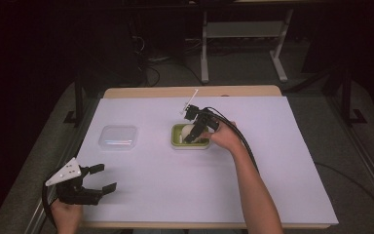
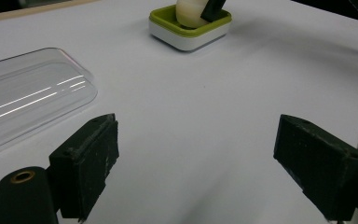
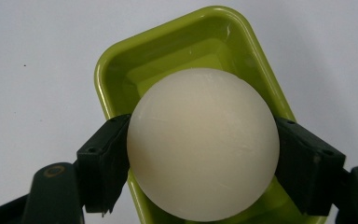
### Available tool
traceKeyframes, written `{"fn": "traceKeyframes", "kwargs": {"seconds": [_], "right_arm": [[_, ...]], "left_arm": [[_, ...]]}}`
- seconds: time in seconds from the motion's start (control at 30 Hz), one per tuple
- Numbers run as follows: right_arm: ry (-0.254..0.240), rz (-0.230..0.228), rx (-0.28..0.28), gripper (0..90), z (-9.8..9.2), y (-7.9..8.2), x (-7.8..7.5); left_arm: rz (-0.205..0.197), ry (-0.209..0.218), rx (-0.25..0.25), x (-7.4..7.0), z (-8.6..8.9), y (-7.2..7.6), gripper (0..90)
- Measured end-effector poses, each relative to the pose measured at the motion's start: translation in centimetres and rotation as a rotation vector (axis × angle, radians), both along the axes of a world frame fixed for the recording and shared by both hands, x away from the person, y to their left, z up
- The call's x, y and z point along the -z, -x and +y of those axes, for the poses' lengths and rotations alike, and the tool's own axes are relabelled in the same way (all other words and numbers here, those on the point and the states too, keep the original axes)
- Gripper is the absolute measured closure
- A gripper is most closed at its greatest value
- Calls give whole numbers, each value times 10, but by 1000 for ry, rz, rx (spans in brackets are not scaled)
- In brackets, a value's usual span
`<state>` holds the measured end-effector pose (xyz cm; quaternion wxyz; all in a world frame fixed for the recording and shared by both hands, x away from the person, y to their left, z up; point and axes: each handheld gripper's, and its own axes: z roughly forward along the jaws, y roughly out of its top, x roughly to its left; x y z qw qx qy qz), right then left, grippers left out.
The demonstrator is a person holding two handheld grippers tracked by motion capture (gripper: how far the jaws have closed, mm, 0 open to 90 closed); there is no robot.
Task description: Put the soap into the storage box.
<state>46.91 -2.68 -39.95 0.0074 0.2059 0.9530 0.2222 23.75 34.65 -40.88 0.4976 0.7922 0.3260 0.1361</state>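
Left gripper [image 1: 97, 178] idle, jaws wide, table's 7 o'clock | right gripper [image 3: 200, 154] clamps cream ball [image 3: 203, 144] over green tray [image 3: 121, 60], centre | clear lid [image 1: 119, 137] at 9 o'clock | advice: lower gently, release once seated

one ball [image 3: 203, 144], one green tray [image 3: 121, 70], one clear lid [image 1: 119, 137]

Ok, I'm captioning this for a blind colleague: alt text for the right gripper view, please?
A cream-white ball is clamped between the two black jaws of the right claw, just over a lime-green tray. The tray sits on a plain white table surface.
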Motion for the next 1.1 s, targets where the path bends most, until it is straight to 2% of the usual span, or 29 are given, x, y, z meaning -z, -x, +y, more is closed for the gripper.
{"fn": "traceKeyframes", "kwargs": {"seconds": [0.73, 0.8, 0.83, 0.9, 0.93, 0.97, 1.1], "right_arm": [[12, 3, 11, 236, -1, -1, 1], [-1, 4, 14, 244, -2, -2, 0], [-32, -4, 19, 263, -4, -2, -3], [-61, -15, 30, 281, -7, -2, -9], [-55, -44, 24, 270, -7, -1, -12], [-56, -46, 31, 271, -8, 0, -13], [-63, -25, 40, 253, -14, 0, -15]], "left_arm": [[0, 3, -1, 0, 0, 0, 133], [0, 3, -1, 0, 0, 0, 132], [1, 3, -1, 0, -1, 0, 133], [2, 5, -1, 0, -1, 0, 132], [2, 7, 0, 0, -1, 0, 132], [0, 6, 1, 0, -1, 0, 132], [1, 1, 3, 0, -2, 0, 132]]}}
